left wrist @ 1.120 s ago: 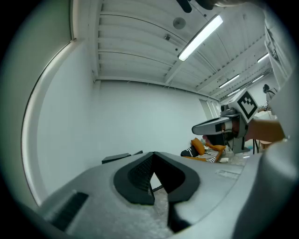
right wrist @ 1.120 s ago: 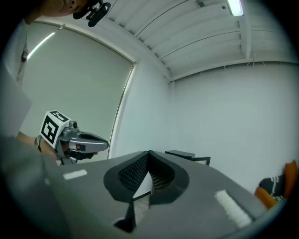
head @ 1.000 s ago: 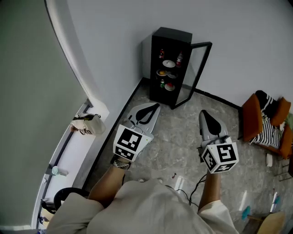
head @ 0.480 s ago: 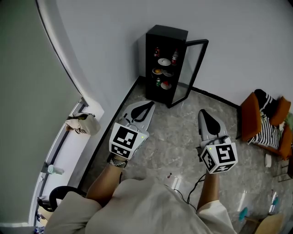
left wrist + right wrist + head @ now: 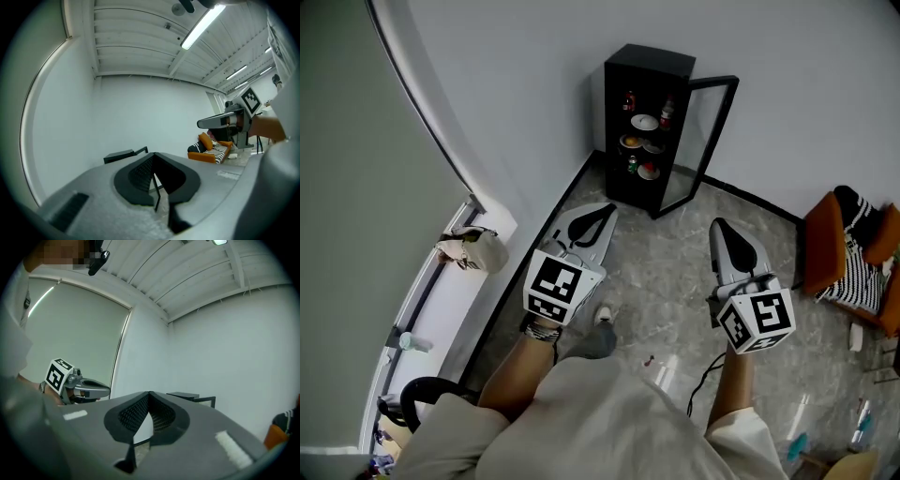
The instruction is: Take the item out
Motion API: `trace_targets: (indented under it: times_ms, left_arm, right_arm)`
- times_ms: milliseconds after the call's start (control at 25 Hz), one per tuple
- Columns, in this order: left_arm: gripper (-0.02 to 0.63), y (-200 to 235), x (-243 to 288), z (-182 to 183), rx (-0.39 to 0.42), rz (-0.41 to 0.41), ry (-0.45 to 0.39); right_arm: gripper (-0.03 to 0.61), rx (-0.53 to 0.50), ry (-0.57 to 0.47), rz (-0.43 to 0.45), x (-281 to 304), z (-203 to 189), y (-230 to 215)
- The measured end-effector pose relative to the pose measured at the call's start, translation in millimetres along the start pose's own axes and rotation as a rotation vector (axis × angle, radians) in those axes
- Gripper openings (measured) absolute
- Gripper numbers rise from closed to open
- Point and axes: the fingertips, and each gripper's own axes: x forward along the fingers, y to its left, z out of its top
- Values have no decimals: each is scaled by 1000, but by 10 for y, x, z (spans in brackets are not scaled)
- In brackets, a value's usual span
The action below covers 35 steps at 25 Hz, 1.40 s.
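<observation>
Head view: black cabinet (image 5: 652, 58) at 12 o'clock against the wall, glass door (image 5: 701, 141) swung open, plates and bottles (image 5: 644, 123) on its shelves, well apart from both tools. The left gripper (image 5: 607, 210) is at 10 o'clock and the right gripper (image 5: 719, 228) at 2 o'clock from the person, both pointing toward the cabinet. Left gripper view: jaws together, tips meeting, nothing held, cabinet top beyond at 10 o'clock of the tips. Right gripper view: jaws fully closed, empty, cabinet beyond at 3 o'clock.
</observation>
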Motion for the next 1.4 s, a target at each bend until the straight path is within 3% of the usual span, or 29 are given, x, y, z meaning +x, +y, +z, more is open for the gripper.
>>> trace_targets:
  times_ms: [360, 1080, 1400]
  left_arm:
    - [5, 397, 694, -199, 27, 24, 14]
    - [5, 1884, 2953, -465, 74, 32, 40]
    - [5, 2442, 3525, -659, 68, 59, 77]
  right_arm:
    - [8, 1, 5, 38, 721, -218, -443]
    - [8, -53, 63, 37, 2924, -499, -1921]
    - [6, -41, 90, 73, 3807, -676, -2271]
